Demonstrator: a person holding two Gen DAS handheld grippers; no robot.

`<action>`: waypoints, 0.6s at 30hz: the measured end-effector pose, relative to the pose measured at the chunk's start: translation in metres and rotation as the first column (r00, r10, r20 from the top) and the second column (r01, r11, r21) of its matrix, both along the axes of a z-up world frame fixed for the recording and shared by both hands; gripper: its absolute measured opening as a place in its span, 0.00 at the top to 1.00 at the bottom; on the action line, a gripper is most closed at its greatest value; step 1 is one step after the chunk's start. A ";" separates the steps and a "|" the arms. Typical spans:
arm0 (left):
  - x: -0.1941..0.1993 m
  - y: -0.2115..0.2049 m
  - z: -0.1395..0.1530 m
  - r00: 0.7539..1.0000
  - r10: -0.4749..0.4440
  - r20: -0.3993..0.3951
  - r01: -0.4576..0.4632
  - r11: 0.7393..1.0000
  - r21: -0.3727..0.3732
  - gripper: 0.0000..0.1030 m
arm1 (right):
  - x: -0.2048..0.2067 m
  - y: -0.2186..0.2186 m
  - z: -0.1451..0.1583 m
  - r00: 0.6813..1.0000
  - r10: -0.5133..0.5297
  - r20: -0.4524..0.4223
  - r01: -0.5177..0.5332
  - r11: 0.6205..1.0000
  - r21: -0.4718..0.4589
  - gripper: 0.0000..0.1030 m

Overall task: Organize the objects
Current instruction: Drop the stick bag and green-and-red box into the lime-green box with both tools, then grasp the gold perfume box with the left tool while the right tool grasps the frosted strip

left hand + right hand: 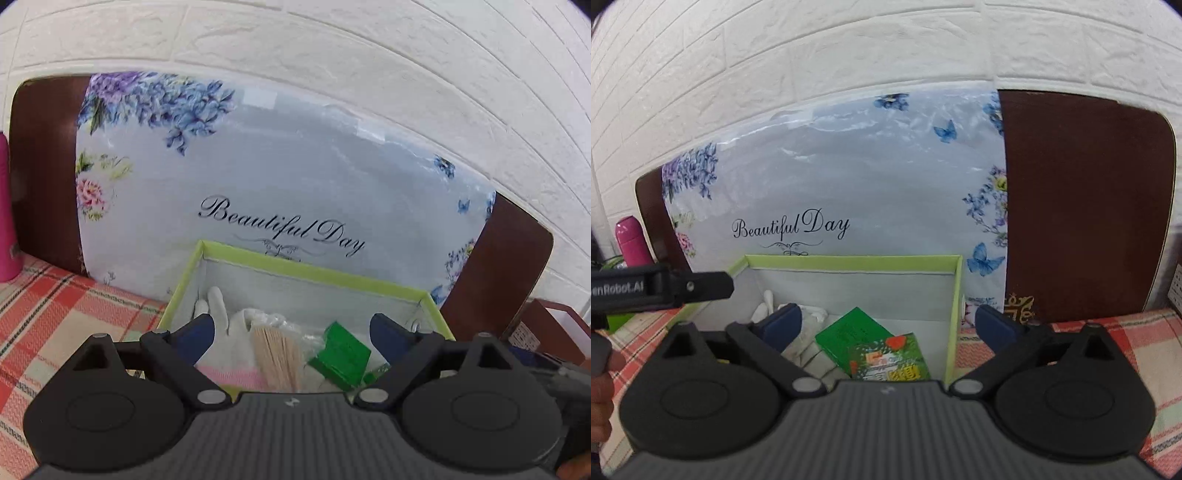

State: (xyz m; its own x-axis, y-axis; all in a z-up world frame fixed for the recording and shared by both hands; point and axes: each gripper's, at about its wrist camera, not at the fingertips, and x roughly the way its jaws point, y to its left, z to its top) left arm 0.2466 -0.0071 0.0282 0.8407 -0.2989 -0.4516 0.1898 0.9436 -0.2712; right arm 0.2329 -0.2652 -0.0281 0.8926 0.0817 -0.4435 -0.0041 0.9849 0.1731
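- Left wrist view: your left claw is spread wide with nothing between the pads, hanging over the near rim of the box.
- In the box you've got white gloves, a bagged bundle of sticks and a green packet. All look light.
- Gloves are soft and will bunch, so pinch a fold. The sticks' plastic bag looks slick, so I'd clamp across the bundle's middle.
- The box sits on the checked cloth, against the floral cushion. A pink bottle stands far left.
- Right wrist view: your right claw is also released and empty, its right finger outside the box wall.
- The green packet lies flat beside a printed sachet. Both are thin and probably crinkly, so take them by an edge.
- The box looks like thin card, so grip the rim gently.
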 end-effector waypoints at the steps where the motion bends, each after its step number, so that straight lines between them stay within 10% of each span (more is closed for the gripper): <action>1: -0.003 0.002 -0.001 1.000 0.006 -0.003 -0.006 1.000 -0.002 0.09 | -0.003 -0.005 -0.001 1.000 -0.012 -0.011 0.013 1.000 0.021 0.00; 13: -0.088 0.010 0.001 0.998 -0.003 -0.063 0.004 1.000 0.023 0.08 | -0.067 -0.043 0.000 0.930 -0.187 -0.316 0.288 0.906 0.310 0.00; 18: -0.130 0.018 -0.017 0.995 0.009 -0.096 -0.009 1.000 0.008 0.08 | -0.119 -0.047 -0.007 0.978 -0.069 -0.198 0.157 0.869 0.470 0.00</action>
